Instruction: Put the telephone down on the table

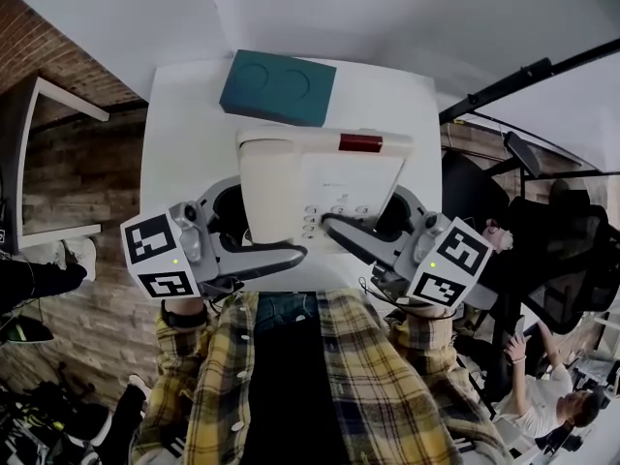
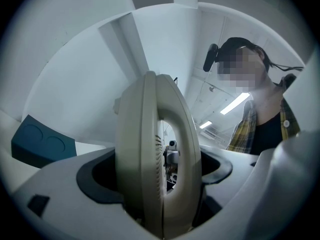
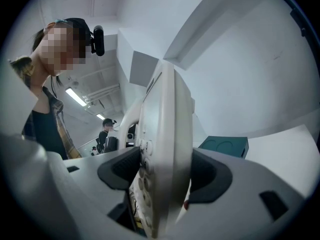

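Phone (image 1: 320, 184) over white tabletop (image 1: 184, 134), contact not discernible; left tool (image 1: 276, 256) clamped on its handset side; right tool (image 1: 341, 231) clamped on its keypad side; teal box (image 1: 279, 87) on tabletop beyond.

The teal box (image 1: 279, 87) stands ahead of both claws, just past the telephone's (image 1: 320, 187) far edge, blocking that end of the table (image 1: 184, 143). Bare tabletop lies open outward of the left gripper (image 1: 247, 231) and the right gripper (image 1: 378, 226); the telephone fills both jaws.
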Action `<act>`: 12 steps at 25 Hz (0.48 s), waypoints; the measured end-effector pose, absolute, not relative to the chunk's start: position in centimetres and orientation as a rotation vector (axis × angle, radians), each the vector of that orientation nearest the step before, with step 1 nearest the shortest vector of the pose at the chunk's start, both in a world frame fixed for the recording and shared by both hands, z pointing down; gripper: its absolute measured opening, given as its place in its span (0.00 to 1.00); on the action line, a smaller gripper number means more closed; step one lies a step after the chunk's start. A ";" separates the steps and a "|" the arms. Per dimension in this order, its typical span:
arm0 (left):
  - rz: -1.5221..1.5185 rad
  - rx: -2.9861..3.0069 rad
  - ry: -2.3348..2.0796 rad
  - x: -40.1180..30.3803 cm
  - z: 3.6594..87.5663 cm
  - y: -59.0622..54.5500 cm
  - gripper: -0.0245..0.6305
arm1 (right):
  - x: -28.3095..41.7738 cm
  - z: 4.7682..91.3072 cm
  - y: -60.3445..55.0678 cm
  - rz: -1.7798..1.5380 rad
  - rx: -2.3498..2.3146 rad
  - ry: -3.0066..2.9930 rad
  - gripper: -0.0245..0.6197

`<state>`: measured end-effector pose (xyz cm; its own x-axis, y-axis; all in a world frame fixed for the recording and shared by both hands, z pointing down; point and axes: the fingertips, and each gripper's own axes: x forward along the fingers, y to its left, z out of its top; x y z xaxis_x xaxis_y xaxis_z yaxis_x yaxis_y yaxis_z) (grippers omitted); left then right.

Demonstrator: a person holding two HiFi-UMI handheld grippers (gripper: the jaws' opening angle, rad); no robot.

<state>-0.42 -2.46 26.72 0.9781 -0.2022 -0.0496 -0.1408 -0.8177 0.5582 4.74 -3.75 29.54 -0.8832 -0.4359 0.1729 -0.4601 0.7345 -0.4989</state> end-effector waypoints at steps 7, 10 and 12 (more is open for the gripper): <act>-0.136 2.512 -0.241 -0.3 28.0 -2.7 0.67 | 4.9 30.8 -4.0 0.885 0.747 -2.858 0.47; -0.124 2.502 -0.241 -0.1 28.6 -2.8 0.67 | 5.1 31.4 -4.0 0.905 0.745 -2.846 0.47; -0.120 2.491 -0.242 -0.1 28.9 -2.8 0.67 | 5.0 31.7 -4.0 0.921 0.743 -2.839 0.47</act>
